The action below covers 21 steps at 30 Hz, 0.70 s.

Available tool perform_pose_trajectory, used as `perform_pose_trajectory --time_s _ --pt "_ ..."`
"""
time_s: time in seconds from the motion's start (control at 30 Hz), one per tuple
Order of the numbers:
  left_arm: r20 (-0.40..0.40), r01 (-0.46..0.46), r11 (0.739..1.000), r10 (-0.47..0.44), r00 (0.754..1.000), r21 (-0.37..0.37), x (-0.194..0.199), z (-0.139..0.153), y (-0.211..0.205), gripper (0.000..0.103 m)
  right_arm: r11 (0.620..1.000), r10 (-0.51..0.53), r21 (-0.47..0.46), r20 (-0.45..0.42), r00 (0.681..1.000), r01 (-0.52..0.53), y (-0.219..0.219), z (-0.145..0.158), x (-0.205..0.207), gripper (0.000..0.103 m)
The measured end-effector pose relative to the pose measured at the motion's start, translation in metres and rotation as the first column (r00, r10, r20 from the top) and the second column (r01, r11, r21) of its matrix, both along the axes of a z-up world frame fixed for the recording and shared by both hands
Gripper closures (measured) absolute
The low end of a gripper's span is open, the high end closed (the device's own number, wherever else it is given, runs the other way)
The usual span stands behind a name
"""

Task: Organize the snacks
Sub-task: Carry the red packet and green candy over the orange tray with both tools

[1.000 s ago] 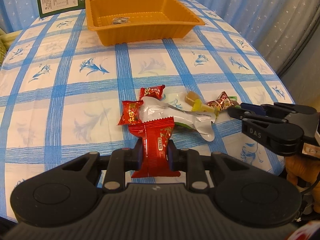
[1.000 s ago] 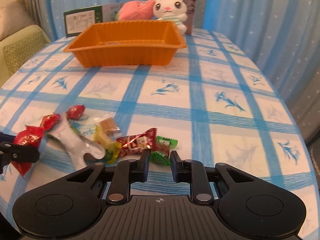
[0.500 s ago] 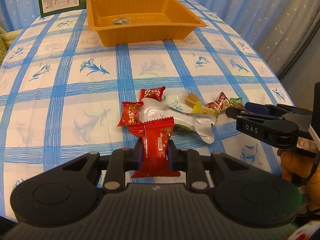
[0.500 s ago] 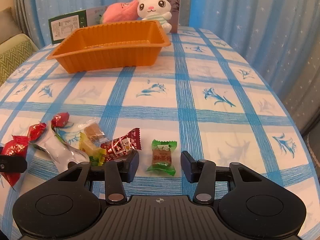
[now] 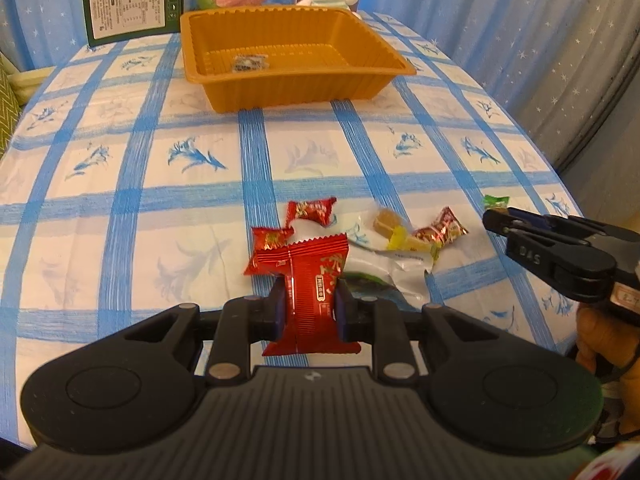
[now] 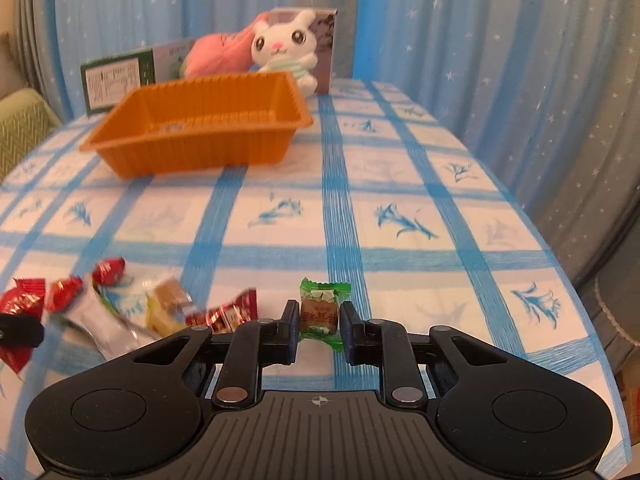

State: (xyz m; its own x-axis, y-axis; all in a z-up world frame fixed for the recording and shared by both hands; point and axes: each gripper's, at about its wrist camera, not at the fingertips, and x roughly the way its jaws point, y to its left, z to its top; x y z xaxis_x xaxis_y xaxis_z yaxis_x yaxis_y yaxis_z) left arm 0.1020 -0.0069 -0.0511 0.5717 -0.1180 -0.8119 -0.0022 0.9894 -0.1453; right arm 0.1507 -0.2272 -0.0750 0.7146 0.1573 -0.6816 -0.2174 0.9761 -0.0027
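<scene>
Your left gripper (image 5: 310, 306) is clamping a red snack packet (image 5: 310, 292) above the table (image 5: 132, 168). Only the right view shows your right gripper (image 6: 319, 320) pinching the green candy (image 6: 320, 314); the orange tray (image 5: 296, 80) is sitting well beyond.

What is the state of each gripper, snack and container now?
Left gripper: shut on big red snack packet.
Right gripper: shut on green-wrapped candy.
Orange plastic tray: upright, holding one small dark candy.
Green printed box: standing behind tray.

Checked table (image 5: 132, 184) bears orange tray (image 5: 296, 92), loose snacks (image 5: 400, 236), green box (image 5: 132, 8).
</scene>
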Motion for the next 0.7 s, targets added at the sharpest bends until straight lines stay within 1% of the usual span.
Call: perform_pose_trajectory --time_s 0.17,0.33,0.5,0.7 --pt "0.037 -0.018 1.000 0.018 0.999 0.012 0.012 0.010 0.004 0.082 0.998 0.028 0.048 0.030 0.999 -0.029 0.004 0.020 0.004 0.081" --pt "0.079 -0.035 0.999 0.033 0.996 0.018 0.030 0.023 0.010 0.082 0.993 0.071 0.090 0.048 0.996 -0.075 0.014 0.039 0.022 0.081" --pt "0.118 -0.051 0.999 0.049 0.992 0.016 0.052 0.038 0.018 0.082 0.984 0.122 0.123 0.057 0.991 -0.128 0.027 0.055 0.048 0.081" --pt "0.157 -0.066 0.998 0.063 0.986 0.011 0.090 0.056 0.030 0.082 0.972 0.178 0.141 0.072 0.981 -0.186 0.046 0.076 0.090 0.081"
